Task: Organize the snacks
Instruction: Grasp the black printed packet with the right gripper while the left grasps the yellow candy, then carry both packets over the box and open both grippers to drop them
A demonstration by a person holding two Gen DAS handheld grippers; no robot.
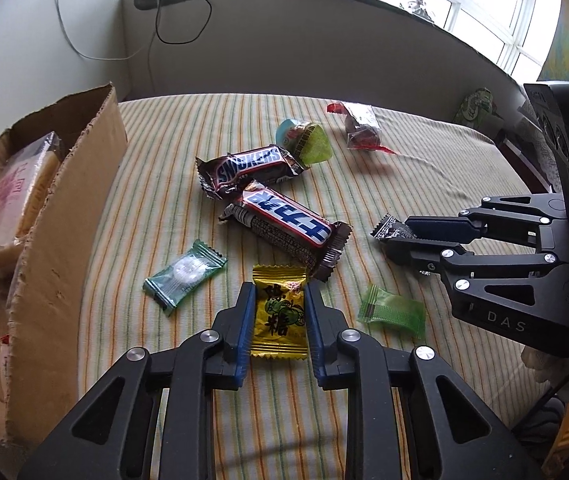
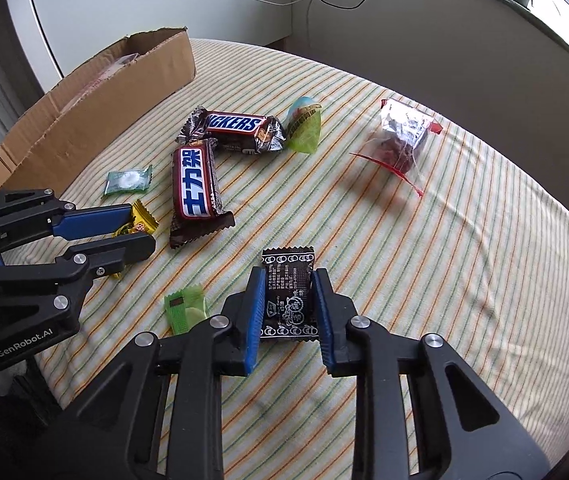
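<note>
Both grippers are down on the striped tablecloth (image 2: pixel 464 280), each straddling a candy. The left gripper (image 1: pixel 279 312) has its jaws partly spread around a yellow candy (image 1: pixel 280 316), blue pads right against the wrapper edges, though I can't tell if it's actually squeezing yet. Same deal on the right gripper (image 2: pixel 289 300): jaws partly spread on either side of a black candy (image 2: pixel 288 292), pads touching or nearly so.

Just ahead of the left one sit two Snickers bars (image 1: pixel 280 212), overlapping at one end, with a teal mint (image 1: pixel 184 272) off to the side and a green candy (image 1: pixel 392 310) between the grippers. A jelly cup (image 1: pixel 304 140) and a clear bag with red trim (image 1: pixel 360 128) lie further back. The cardboard box (image 1: pixel 64 216) stands along the left edge with some packets already inside.
</note>
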